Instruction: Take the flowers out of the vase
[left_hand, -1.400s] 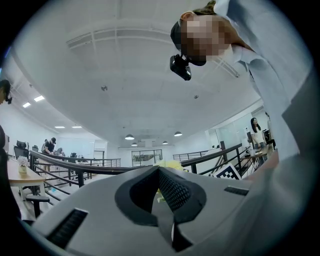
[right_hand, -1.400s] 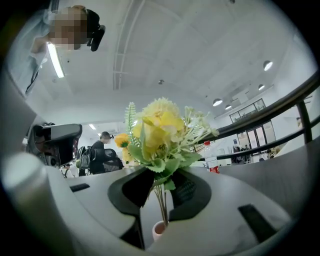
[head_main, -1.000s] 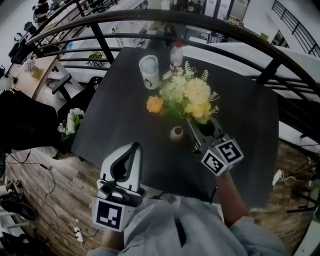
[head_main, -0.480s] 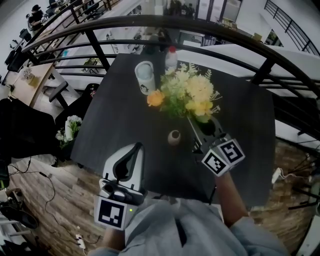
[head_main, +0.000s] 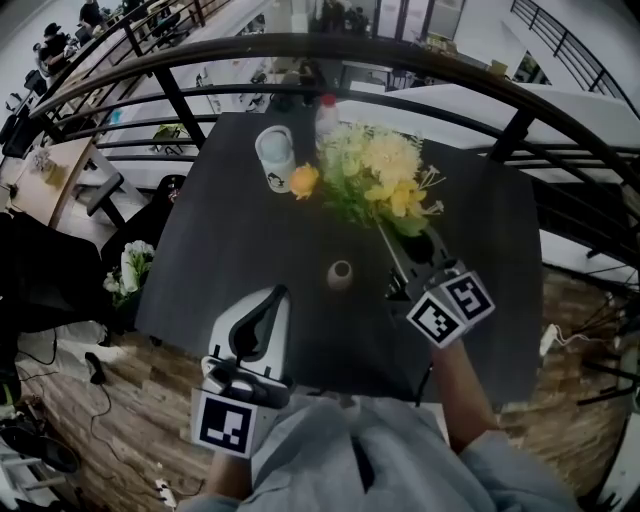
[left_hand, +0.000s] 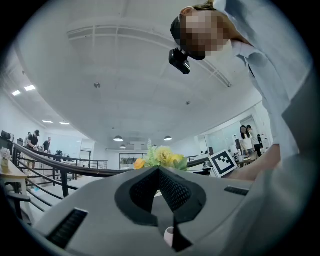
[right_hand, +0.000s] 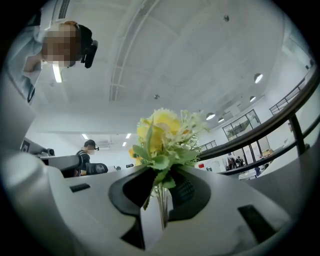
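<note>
Right gripper clamped on the stems of the yellow-and-green artificial flower bunch, which I hold above the dark bench, apart from the small beige vase, probably so the stems clear it. Left gripper jaws together, empty, idle at the near edge.

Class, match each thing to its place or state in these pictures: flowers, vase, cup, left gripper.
Things:
1 flowers
2 vase
3 cup
4 left gripper

Places or states:
A shut, holding nothing
B beside the bottle
C stems clamped in the right gripper
D empty, standing on the table

Pairs: 1-C, 2-D, 3-B, 4-A
</note>
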